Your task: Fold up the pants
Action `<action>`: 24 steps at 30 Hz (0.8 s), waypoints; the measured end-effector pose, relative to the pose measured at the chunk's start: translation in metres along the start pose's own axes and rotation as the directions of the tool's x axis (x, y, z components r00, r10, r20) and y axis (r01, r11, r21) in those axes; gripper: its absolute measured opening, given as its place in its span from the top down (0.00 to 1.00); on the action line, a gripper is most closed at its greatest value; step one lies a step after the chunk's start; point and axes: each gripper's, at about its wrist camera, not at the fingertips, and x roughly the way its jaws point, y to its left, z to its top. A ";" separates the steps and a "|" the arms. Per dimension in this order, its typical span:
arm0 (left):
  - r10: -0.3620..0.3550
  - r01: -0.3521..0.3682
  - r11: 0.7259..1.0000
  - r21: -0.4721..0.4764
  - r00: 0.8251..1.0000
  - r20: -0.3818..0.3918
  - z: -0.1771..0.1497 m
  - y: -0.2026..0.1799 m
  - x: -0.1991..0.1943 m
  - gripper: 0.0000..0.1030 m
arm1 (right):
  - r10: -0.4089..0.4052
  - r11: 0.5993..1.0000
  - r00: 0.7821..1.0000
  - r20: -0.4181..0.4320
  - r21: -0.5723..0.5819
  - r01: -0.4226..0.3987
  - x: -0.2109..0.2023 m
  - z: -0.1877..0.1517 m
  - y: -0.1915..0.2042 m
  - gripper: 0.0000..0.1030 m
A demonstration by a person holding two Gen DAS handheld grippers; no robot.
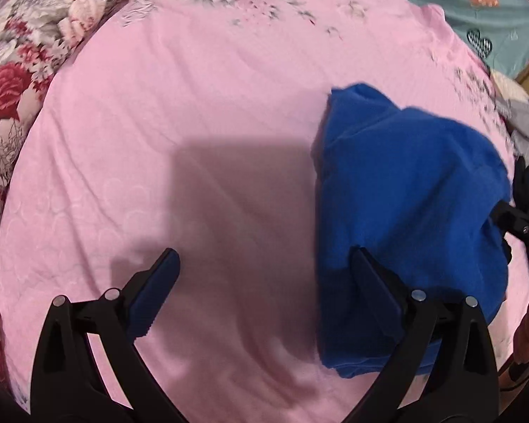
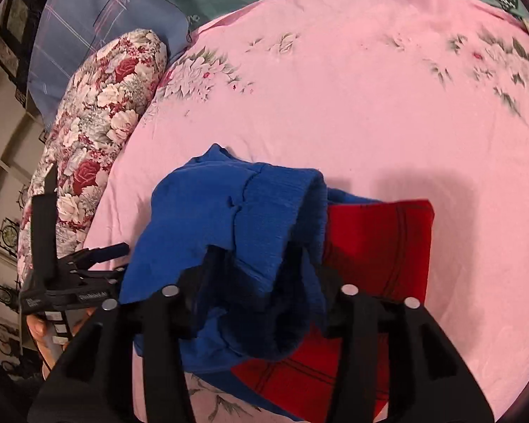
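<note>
Matt blue cloth pants (image 2: 229,218)

Black plastic tongs (image 1: 261,289) with silver screws and blue pads (image 1: 151,296).

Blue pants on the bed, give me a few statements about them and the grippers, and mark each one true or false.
1. The blue pants lie on a pink sheet. True.
2. The left gripper is clamped on the pants. False: its jaws stand wide apart over the sheet, with only one finger beside the cloth.
3. A red cloth lies partly under the pants. True.
4. The pants are spread out flat at full length. False: they are bunched in a heap.
5. A flowered pillow lies at the sheet's edge. True.
6. The right gripper hangs far from the pants. False: blue cloth lies between its fingers.
</note>
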 end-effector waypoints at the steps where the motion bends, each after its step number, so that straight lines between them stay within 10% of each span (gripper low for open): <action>1: 0.009 -0.009 1.000 0.008 1.000 0.010 -0.001 -0.002 -0.001 0.04 | 0.027 1.000 1.000 0.016 0.005 -0.027 -0.005 -0.003 -0.002 0.48; 12: 0.016 -0.015 1.000 -0.003 1.000 0.005 -0.001 -0.003 -0.001 0.04 | 0.103 0.995 0.992 -0.073 -0.001 -0.103 0.023 -0.013 0.002 0.48; 17: 0.008 -0.008 1.000 0.000 1.000 0.003 0.000 -0.001 -0.005 0.04 | 0.144 0.990 0.989 0.044 -0.008 -0.144 -0.011 -0.009 0.006 0.79; 24: -0.049 0.051 0.998 -0.028 0.996 0.069 0.007 0.005 -0.034 0.04 | 0.179 0.981 0.959 0.221 -0.114 -0.157 -0.099 -0.021 0.026 0.80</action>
